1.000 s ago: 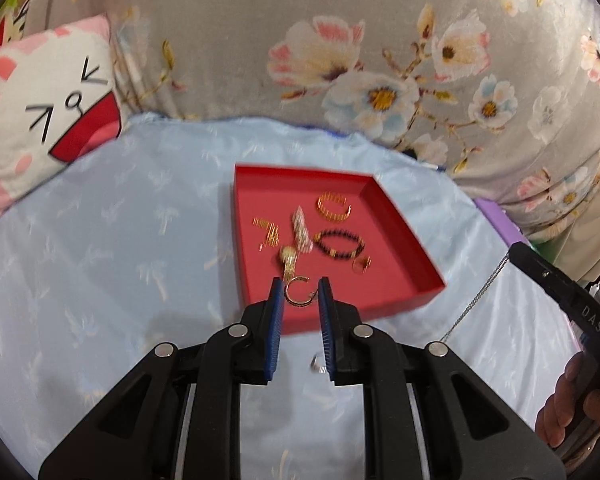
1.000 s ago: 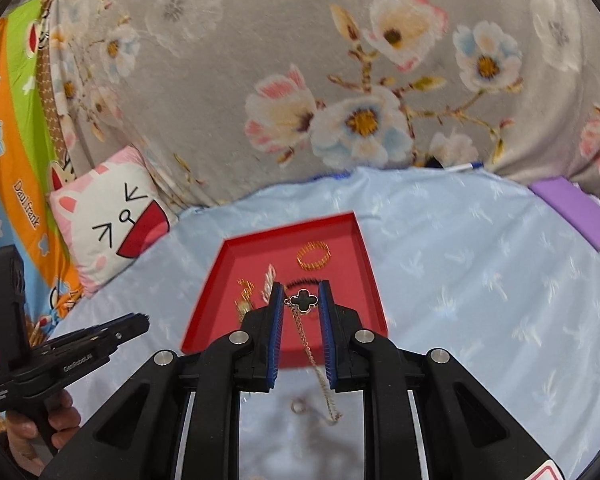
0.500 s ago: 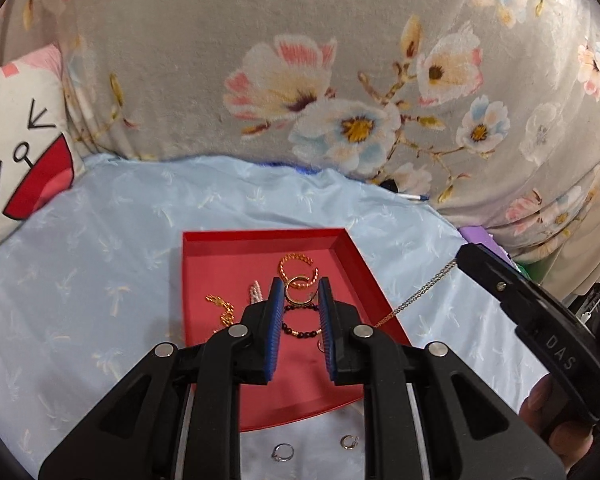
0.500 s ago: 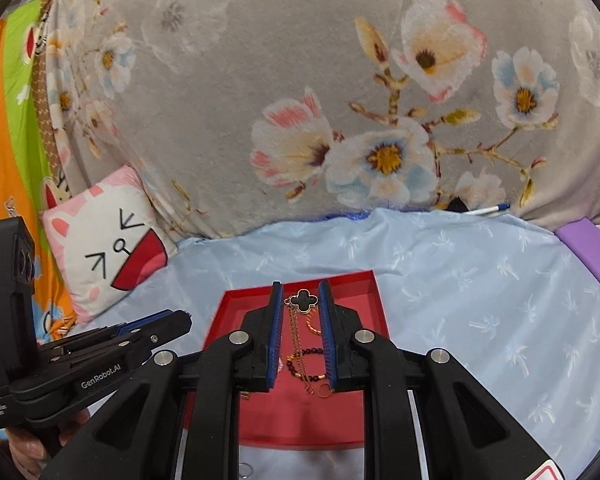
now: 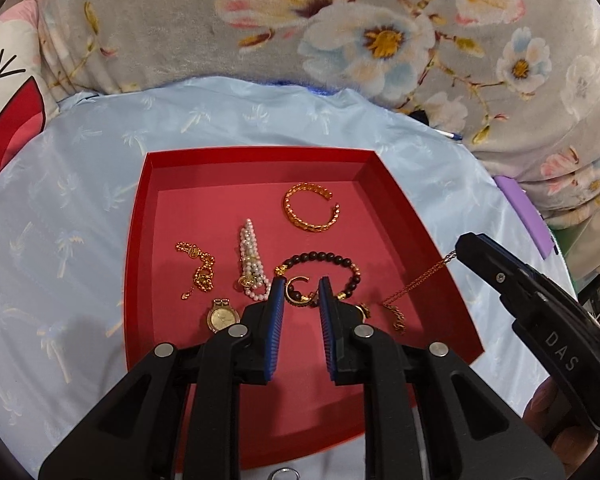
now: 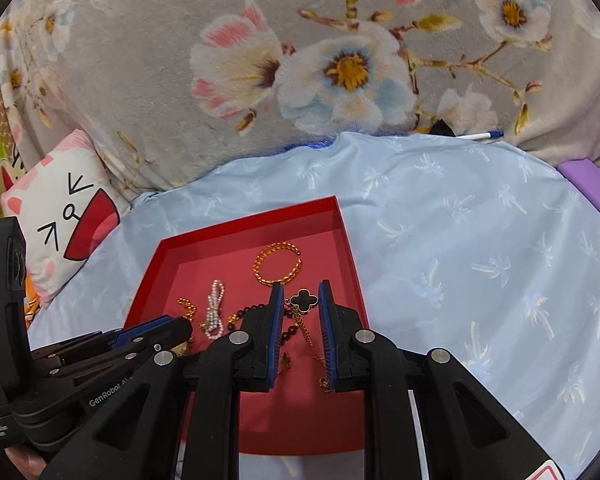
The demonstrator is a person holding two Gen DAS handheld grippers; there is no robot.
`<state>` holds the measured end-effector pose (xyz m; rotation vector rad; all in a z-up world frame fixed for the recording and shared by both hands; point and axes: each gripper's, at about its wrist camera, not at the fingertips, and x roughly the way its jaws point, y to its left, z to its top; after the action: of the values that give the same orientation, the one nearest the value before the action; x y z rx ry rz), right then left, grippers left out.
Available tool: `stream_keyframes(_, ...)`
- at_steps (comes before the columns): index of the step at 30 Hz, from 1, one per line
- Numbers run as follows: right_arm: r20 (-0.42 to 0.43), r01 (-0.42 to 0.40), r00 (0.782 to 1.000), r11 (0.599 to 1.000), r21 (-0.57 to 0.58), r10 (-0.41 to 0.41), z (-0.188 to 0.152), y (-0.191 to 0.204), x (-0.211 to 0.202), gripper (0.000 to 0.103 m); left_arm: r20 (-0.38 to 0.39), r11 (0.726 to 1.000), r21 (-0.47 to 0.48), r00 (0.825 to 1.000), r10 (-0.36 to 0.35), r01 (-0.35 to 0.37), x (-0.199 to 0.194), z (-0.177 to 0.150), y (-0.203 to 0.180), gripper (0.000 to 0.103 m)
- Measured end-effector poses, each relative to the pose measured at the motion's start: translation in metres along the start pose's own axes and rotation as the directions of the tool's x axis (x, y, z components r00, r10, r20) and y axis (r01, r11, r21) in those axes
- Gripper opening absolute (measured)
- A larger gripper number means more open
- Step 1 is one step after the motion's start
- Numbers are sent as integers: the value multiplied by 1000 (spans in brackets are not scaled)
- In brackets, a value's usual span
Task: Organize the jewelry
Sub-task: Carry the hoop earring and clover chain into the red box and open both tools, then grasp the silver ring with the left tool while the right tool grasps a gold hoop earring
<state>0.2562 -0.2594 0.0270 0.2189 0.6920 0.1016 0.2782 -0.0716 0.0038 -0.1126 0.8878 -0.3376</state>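
Note:
A red tray (image 5: 140, 208) lies on the blue cloth and holds a gold cuff (image 5: 311, 208), a pearl strand (image 5: 251, 258), a dark bead bracelet (image 5: 331, 264), a gold chain (image 5: 198, 266) and a small watch (image 5: 221, 317). My left gripper (image 5: 301, 294) is shut on a gold open ring (image 5: 298, 294) low over the tray. My right gripper (image 6: 301, 300) is shut on a black clover pendant necklace (image 6: 304, 301); its chain (image 5: 413, 286) trails down into the tray's right side. The tray also shows in the right wrist view (image 6: 256, 220).
A small ring (image 5: 284, 474) lies on the cloth in front of the tray. A cat-face pillow (image 6: 66, 216) sits at the left, a floral blanket (image 5: 339, 32) behind, a purple block (image 5: 521, 210) at the right and a pen (image 6: 479, 135) at the back.
Both grippers have moved forward and down over the tray, each still holding its piece. The necklace chain now touches the tray floor.

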Motion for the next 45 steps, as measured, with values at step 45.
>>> stream_keyframes(45, -160, 0, 987, 1000, 8, 1, -164, 14, -85, 30, -20, 996, 35, 996, 84, -83, -46, -141, 13, 43)
